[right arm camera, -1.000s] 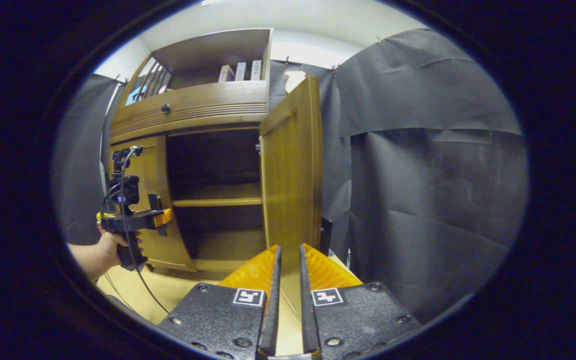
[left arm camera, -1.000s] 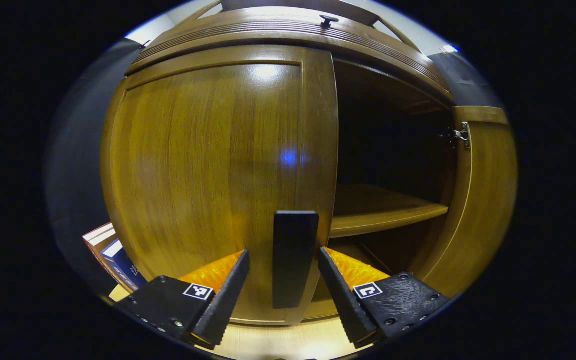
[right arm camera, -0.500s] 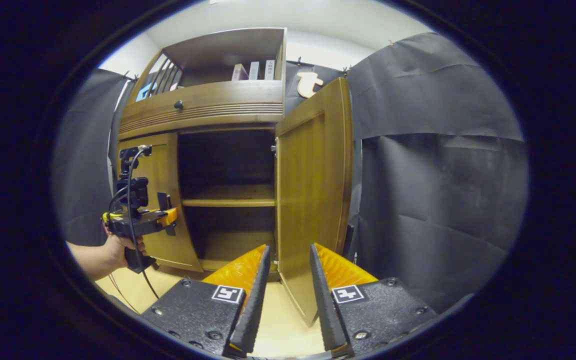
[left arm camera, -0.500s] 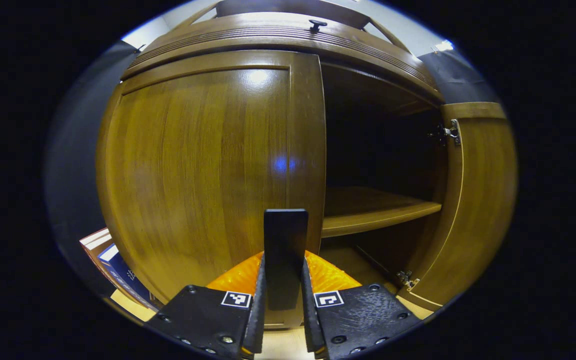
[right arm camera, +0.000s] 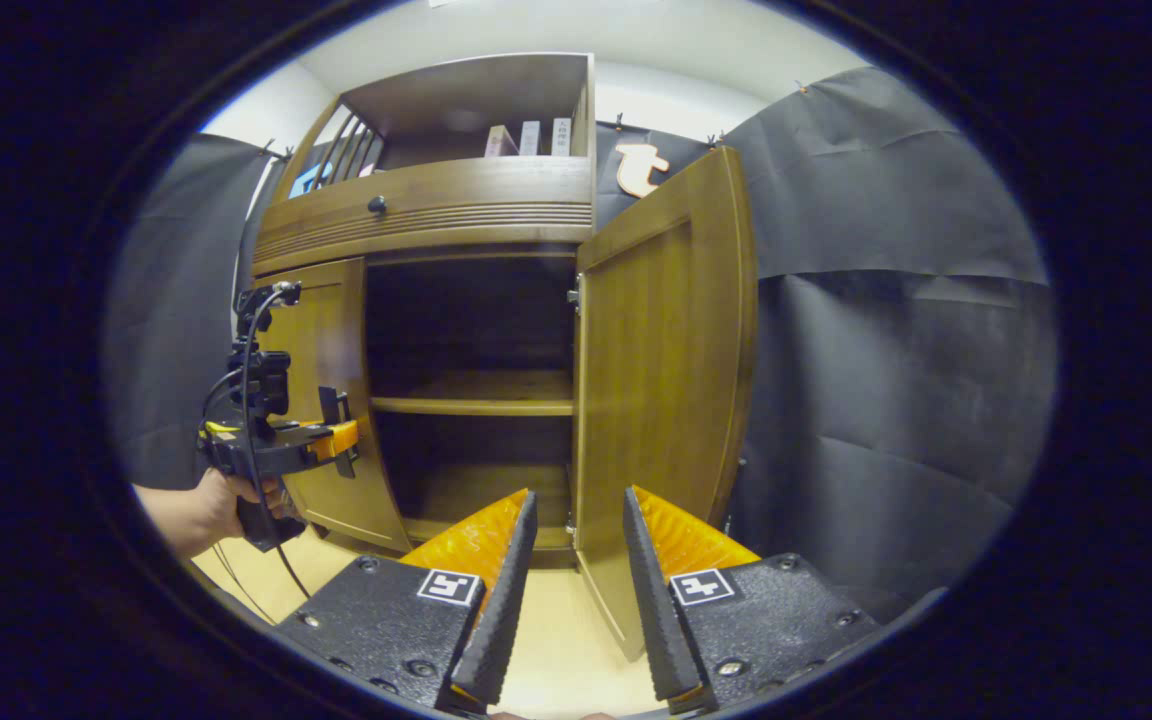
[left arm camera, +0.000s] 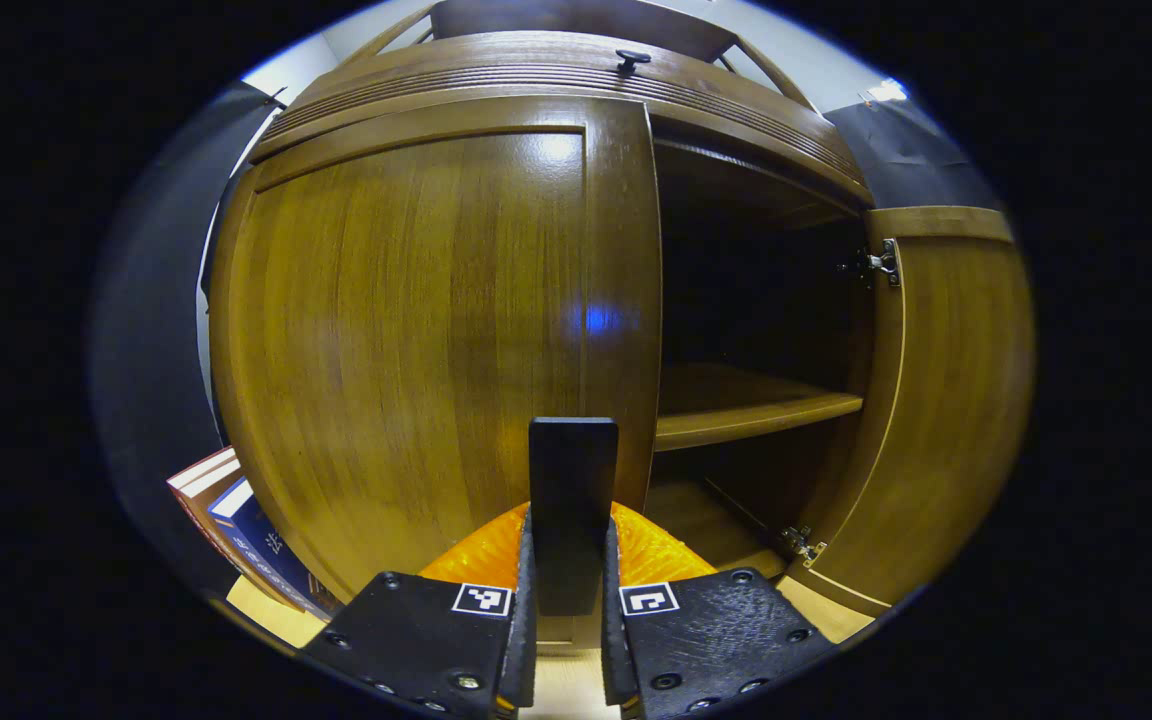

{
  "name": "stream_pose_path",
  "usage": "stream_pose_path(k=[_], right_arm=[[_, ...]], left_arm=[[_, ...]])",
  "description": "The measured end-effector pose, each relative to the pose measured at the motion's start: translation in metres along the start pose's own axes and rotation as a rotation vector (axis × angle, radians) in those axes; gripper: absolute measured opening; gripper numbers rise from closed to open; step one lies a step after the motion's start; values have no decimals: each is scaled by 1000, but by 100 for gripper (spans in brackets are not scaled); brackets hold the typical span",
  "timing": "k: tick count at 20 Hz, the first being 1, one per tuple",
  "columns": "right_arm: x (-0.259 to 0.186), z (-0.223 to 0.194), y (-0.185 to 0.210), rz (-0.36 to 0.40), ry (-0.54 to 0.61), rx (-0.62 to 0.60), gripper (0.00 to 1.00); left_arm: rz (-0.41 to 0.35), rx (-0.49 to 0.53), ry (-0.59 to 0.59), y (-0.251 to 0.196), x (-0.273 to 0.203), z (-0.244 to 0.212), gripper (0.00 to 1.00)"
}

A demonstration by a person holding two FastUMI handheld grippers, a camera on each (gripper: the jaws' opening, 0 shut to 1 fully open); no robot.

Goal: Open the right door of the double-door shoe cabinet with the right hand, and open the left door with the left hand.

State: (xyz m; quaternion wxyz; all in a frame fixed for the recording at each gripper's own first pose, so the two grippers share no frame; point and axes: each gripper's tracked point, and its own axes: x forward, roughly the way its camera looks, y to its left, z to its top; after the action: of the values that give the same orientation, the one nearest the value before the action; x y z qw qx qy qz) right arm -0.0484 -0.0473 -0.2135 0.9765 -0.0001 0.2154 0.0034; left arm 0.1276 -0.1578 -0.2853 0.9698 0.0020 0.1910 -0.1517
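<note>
Wooden right door open | left hand-held gripper clamps left door handle | right hand-held gripper open

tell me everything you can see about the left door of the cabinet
The left door is glossy brown wood with vertical grain, a flat panel set in a plain frame. It looks shut or nearly so, beside the dark open right half of the cabinet. A flat dark upright handle sits low on its right edge, and the left gripper is clamped on it, a finger on each side. In the right gripper view the door shows behind that gripper and the hand holding it.
</note>
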Motion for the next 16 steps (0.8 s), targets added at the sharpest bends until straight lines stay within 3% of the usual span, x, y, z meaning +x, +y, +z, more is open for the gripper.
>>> stream_pose_path(k=[16], right_arm=[[40,0,57,189,12,-65,58]], left_arm=[[74,-29,-13,34,-107,-15,25]])
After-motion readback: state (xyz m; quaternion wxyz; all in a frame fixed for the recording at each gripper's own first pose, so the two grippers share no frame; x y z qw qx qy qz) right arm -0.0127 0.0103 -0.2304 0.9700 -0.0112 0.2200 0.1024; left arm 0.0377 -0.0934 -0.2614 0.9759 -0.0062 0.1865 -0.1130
